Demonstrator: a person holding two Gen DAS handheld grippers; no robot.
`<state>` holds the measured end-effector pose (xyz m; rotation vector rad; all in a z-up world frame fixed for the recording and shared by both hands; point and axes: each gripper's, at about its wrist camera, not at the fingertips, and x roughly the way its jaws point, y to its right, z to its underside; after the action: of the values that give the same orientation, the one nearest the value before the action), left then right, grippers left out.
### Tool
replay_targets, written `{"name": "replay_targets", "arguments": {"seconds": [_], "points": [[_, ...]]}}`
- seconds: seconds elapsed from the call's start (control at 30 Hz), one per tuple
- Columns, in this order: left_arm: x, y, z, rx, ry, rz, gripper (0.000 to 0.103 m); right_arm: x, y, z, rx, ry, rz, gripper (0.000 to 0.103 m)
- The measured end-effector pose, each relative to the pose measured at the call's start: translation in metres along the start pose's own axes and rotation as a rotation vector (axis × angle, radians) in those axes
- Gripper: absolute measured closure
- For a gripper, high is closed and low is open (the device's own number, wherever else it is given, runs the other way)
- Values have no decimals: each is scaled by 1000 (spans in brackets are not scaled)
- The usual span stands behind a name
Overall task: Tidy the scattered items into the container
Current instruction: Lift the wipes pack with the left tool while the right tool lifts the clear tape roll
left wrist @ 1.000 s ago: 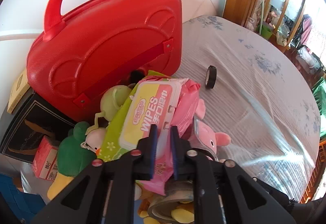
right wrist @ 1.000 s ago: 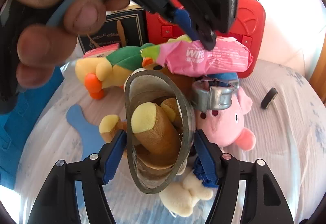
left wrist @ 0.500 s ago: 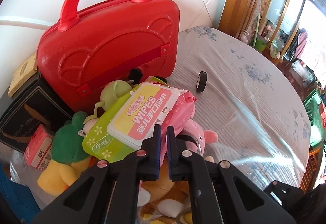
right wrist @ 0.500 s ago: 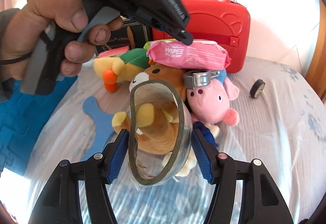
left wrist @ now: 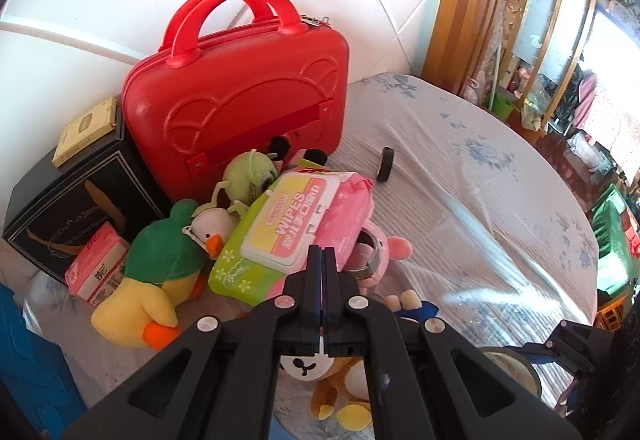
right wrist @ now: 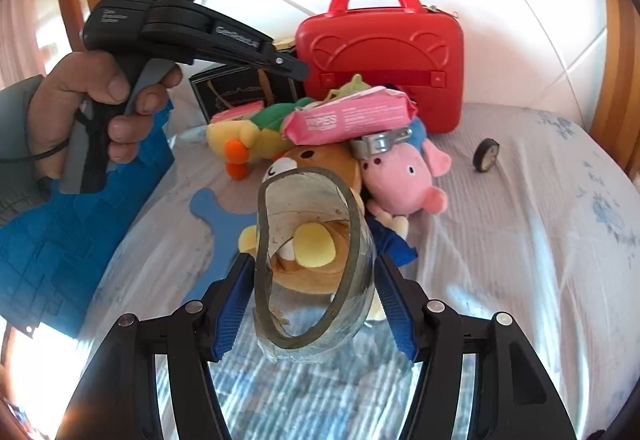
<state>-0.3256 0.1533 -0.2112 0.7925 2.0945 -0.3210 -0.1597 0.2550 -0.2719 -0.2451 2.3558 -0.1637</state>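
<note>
While the right tongs (right wrist: 316, 300) squeeze a big roll of clear tape (right wrist: 312, 272) across its sides, held above the bed (right wrist: 520, 240), the left tongs (left wrist: 321, 272) are clenched w/ nothing inside. Roll looks light, thin-walled, prob. slick; it's bending oval, so grip gently. Red case (right wrist: 380, 52) is zipped shut.

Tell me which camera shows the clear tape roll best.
Right wrist: the clear tape roll fills the centre, squeezed oval between the right gripper fingers. Left wrist catches only part of it at the lower-right edge.
</note>
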Motion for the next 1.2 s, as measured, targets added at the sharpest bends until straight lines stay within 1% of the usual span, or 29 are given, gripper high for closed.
{"name": "replay_targets", "arguments": {"seconds": [0.07, 0.17, 0.2, 0.23, 0.27, 0.3, 0.33, 0.37, 0.4, 0.47, 0.53, 0.57, 0.6, 0.63, 0.7, 0.73, 0.8, 0.83, 0.87, 0.9, 0.97, 1.07, 1.13, 1.2], "points": [[6, 7, 1, 20, -23, 1, 103, -5, 1, 0, 15, 8, 1, 43], [25, 17, 2, 58, -61, -65, 102, -17, 4, 1, 40, 24, -12, 43], [32, 18, 2, 65, -72, -73, 101, -20, 4, 1, 48, 29, -16, 43], [40, 18, 2, 70, -85, -79, 95, -23, 5, 2, 54, 33, -18, 43], [49, 19, 2, 76, -97, -83, 86, -27, 6, 3, 59, 34, -15, 43], [56, 19, 2, 84, -105, -90, 79, -29, 7, 5, 65, 34, -16, 43], [62, 20, 2, 95, -105, -111, 65, -31, 8, 7, 68, 30, -14, 44], [67, 21, 2, 107, -98, -141, 54, -32, 10, 10, 73, 24, -11, 44], [70, 21, 2, 117, -89, -167, 52, -34, 12, 14, 80, 17, -9, 45], [74, 19, 1, 114, -72, -199, 51, -37, 15, 22, 90, 0, -5, 47], [76, 16, 0, 106, -61, -213, 50, -39, 19, 31, 104, -14, -4, 54], [80, 15, 1, 114, -70, -221, 48, -40, 20, 34, 108, -17, -5, 76], [85, 14, 1, 129, -84, -232, 48, -40, 21, 36, 109, -24, -3, 83], [92, 14, 2, 148, -99, -244, 48, -38, 21, 39, 106, -33, -2, 83], [103, 14, 3, 177, -120, -271, 44, -27, 24, 45, 100, -74, 14, 83], [109, 13, 4, 182, -134, -292, 40, -21, 29, 50, 113, -96, 21, 83], [120, 8, 5, 172, -155, -320, 37, -19, 39, 59, 144, -109, 38, 80], [123, 5, 6, 164, -158, -321, 36, -20, 44, 64, 156, -115, 46, 77], [124, 3, 6, 160, -159, -317, 36, -22, 47, 69, 162, -115, 59, 60], [125, 1, 6, 153, -159, -307, 37, -27, 53, 75, 175, -111, 72, 32], [122, -5, 4, 109, -146, -279, 56, -37, 65, 86, 209, -111, 78, 8], [112, -9, 6, 80, -119, -285, 71, -51, 78, 105, 235, -154, 109, 6], [101, -7, 11, 90, -92, -302, 75, -56, 79, 119, 232, -196, 121, 6], [90, -5, 16, 90, -64, -310, 77, -57, 74, 132, 210, -241, 107, 6]]}}
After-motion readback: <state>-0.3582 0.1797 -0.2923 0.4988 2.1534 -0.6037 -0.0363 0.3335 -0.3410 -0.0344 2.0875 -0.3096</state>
